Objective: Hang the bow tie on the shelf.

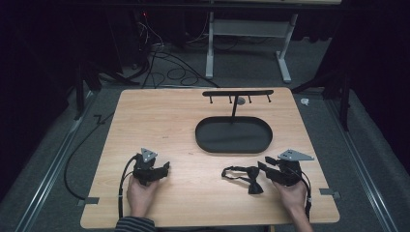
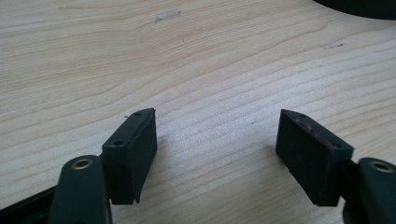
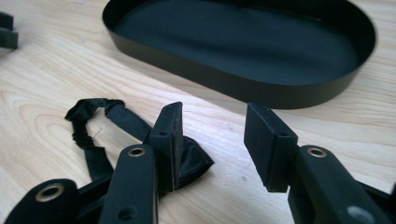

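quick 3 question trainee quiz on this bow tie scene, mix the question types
1. True or false: the bow tie lies inside the oval tray.
2. Which gripper is nearest the bow tie? A) left gripper B) right gripper
3. Fill in: behind the tray stands a black ____ with hooks.

Key: 1 false, it lies on the table. 2 B. 3 stand.

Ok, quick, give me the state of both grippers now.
Left gripper: open, nothing between its jaws, over bare table.
Right gripper: open, holding nothing; the bow tie lies beside its left jaw.
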